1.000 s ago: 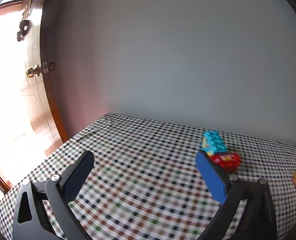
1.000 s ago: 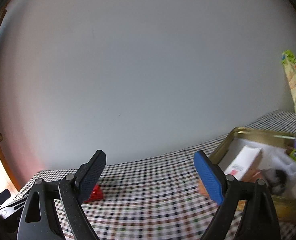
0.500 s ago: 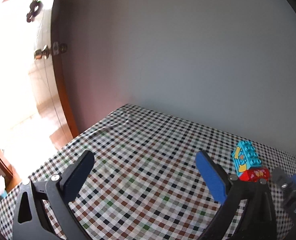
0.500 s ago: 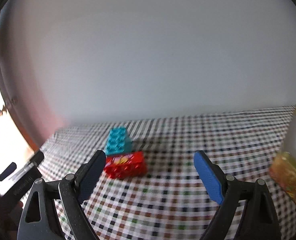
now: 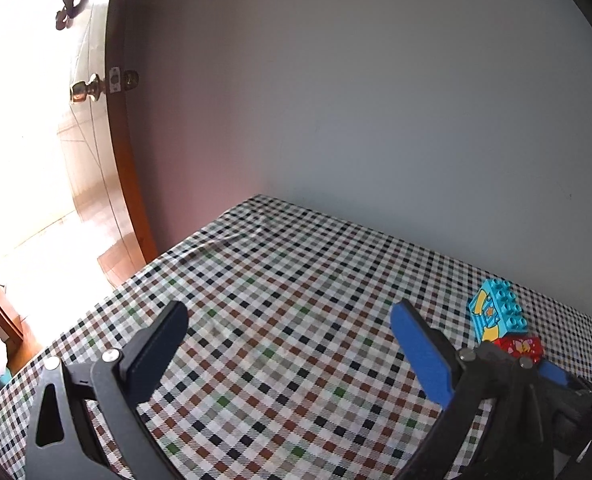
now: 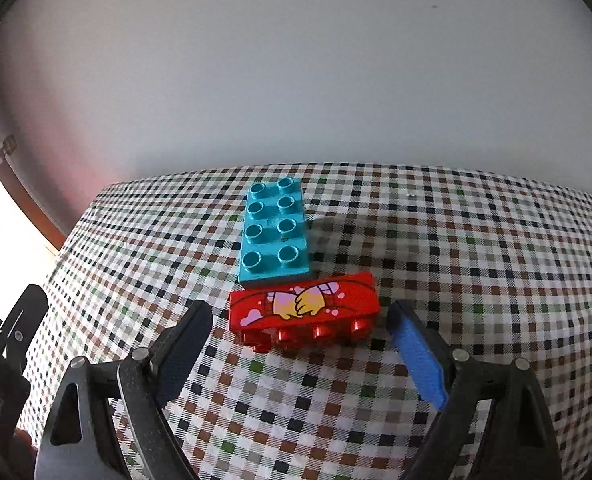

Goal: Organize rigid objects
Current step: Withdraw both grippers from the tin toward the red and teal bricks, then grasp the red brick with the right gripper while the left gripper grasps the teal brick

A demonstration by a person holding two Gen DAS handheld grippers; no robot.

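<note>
In the left wrist view, the left gripper stands wide open and holds nothing; below it there is only the checked tablecloth of the table. The turquoise brick and the red brick lie near the far right corner of the table, close to the wall, and part of the right gripper is just beside the red one. If the left gripper goes toward the bricks too, the two tools can hit each other, because there is little room there. In the right wrist view, the right gripper is open and grips nothing, and its jaws have just been closing a little. The red brick lies on its side between the two fingers, its studs facing the camera, and the pads do not touch it yet. The turquoise brick stands studs up and touches the back of the red one. I judge that the main risk is here: if one pad meets the red brick before the other, the brick can turn or slide and push the turquoise brick toward the wall. The smooth plastic can also slip out if the pads catch only the ends.
</note>
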